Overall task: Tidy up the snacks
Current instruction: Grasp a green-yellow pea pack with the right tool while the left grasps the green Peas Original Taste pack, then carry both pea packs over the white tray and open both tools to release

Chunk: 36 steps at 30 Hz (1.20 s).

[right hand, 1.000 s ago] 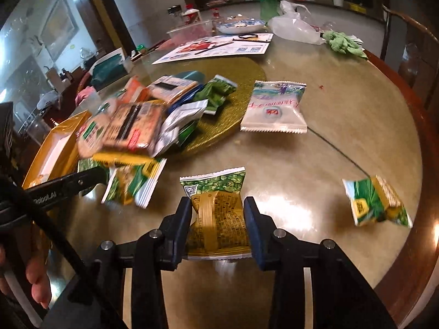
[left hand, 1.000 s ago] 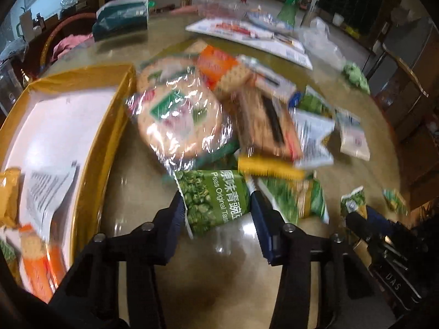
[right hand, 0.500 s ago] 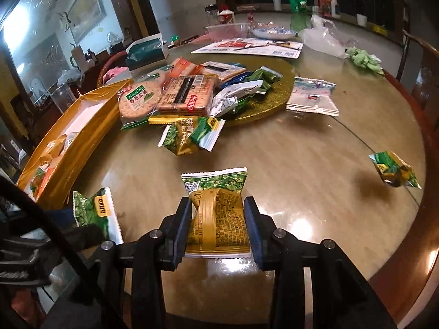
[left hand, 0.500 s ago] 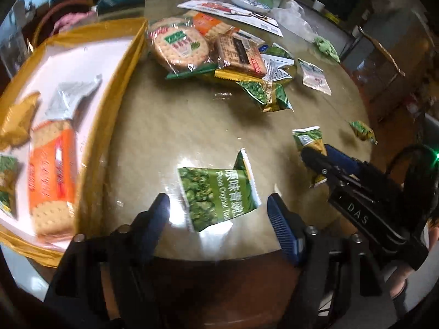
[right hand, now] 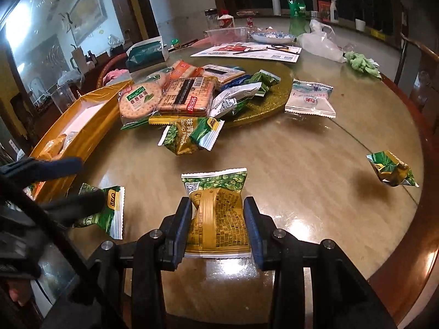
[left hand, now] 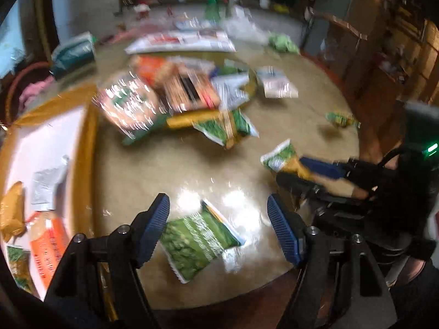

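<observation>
Under the left gripper [left hand: 218, 218], a green shiny packet of peas [left hand: 199, 242] lies flat on the glossy round brown table [left hand: 170, 170]. The gripper's two blue pads stand wide apart, one on each side of the packet, and they do not touch it. This view is blurry. At the left sits a yellow tray with a white bottom [left hand: 85, 148], and it has a few snacks in it, one of them an orange cracker pack [left hand: 48, 246]. Farther back is a heap of snack packs [left hand: 175, 96]. Off to the right, the right gripper [left hand: 301, 170] holds a green and yellow snack bag [left hand: 282, 157]. From the right wrist view, the right gripper [right hand: 216, 224] squeezes that green and yellow snack bag [right hand: 218, 213] tight between its pads, with the bag creased in the middle. The packet of peas [right hand: 103, 213] lies at the left, near the table's edge and beside the yellow tray [right hand: 85, 134]. A small crumpled green packet [right hand: 392, 168] sits alone at the far right. The heap of snacks [right hand: 186, 98] rests partly on a round gold mat [right hand: 277, 98].
</observation>
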{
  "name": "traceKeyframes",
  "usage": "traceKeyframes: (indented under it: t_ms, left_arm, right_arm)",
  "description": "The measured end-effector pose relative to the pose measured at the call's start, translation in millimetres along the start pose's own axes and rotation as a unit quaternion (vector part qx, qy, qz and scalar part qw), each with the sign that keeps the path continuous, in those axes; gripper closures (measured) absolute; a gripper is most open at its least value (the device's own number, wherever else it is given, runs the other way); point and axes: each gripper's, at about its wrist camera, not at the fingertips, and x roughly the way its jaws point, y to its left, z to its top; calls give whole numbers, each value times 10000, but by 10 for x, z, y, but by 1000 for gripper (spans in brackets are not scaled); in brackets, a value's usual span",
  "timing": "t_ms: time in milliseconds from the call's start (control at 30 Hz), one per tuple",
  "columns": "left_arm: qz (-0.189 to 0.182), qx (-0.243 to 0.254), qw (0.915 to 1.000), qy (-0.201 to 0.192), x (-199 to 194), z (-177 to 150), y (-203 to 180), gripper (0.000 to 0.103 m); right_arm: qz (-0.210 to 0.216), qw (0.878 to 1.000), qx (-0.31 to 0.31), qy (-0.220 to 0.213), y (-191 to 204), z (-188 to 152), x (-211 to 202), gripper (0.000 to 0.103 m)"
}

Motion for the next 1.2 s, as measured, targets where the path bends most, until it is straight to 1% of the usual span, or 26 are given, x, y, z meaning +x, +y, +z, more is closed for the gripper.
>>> traceKeyframes:
  t_ms: [33,100,167,233,333,367,433,467,500,533,567,600,633,667,700,733,800,833,900,933,1033,1100,1200]
  left_arm:
    - [11,2,10000,95,19,-18,-6,29]
    - [-218,-16,9997,143,-25,-108,-6,29]
    - [-272,-26,9992,278,-56,-196,-32,29]
    - [-245,-75,9993,270,-94,-272,-28,29]
    - [27,-343,9990,274,-56,-296,39,29]
    - [91,-534,9981,281,-45,-295,87,29]
    - [34,-858,9958,303,-24,-266,153,29]
    - [-33,-947,9952,258,-21,-252,162,29]
    - [-16,-969,9950,238,-9,-239,158,29]
    - [90,-979,9949,240,6,-234,146,32]
    - [244,-980,9945,262,26,-230,137,42]
    - [385,-957,9944,246,25,-232,127,47]
    - [492,-958,9939,245,23,-236,120,55]
    - [496,-980,9937,225,6,-251,127,55]
    - [411,-1012,9938,211,-6,-268,137,55]
    - [358,-1025,9939,182,-19,-288,149,56]
    - [460,-1090,9929,104,-55,-323,165,57]
    - [431,-1191,9919,43,-105,-339,189,57]
    - [209,-1369,9902,-159,-221,-353,235,57]
    - [173,-1430,9891,-289,-293,-360,262,57]
    - [313,-1624,9845,-590,-498,-337,353,57]
    - [341,-1719,9820,-708,-598,-330,423,57]
    - [482,-1811,9777,-947,-777,-329,549,57]
  right_arm:
    - [26,10000,34,-3,-14,-3,-3,65]
    - [59,9999,123,-12,-48,-7,-14,65]
    - [95,9998,194,-18,-72,-6,-18,65]
    - [104,9997,235,-25,-80,-6,-15,65]
    - [83,9997,215,-25,-69,-5,-14,65]
    - [85,9997,210,-24,-70,-4,-13,65]
    - [93,9997,213,-22,-72,-3,-14,65]
    - [96,9997,214,-24,-70,-3,-18,65]
    - [92,9997,209,-24,-68,-5,-13,65]
    - [92,9997,210,-24,-70,-6,-14,65]
    - [93,9997,218,-26,-67,-8,-15,65]
    - [89,9997,213,-23,-64,-6,-15,65]
    - [91,9997,207,-21,-59,-4,-16,65]
    - [91,9998,200,-20,-60,-3,-14,65]
    - [104,9998,197,-17,-57,1,-11,65]
    - [116,9998,189,-17,-54,1,-10,65]
    - [159,9998,139,-12,-39,-3,-10,65]
    - [175,9998,123,-10,-43,-7,-11,66]
    - [227,9997,120,0,-40,-9,-15,66]
    - [266,9996,122,1,-40,-11,-17,67]
    - [196,9998,98,-9,-31,-12,-27,67]
    - [140,9999,37,10,18,-3,-39,67]
    - [197,9996,-144,-155,192,27,-117,67]
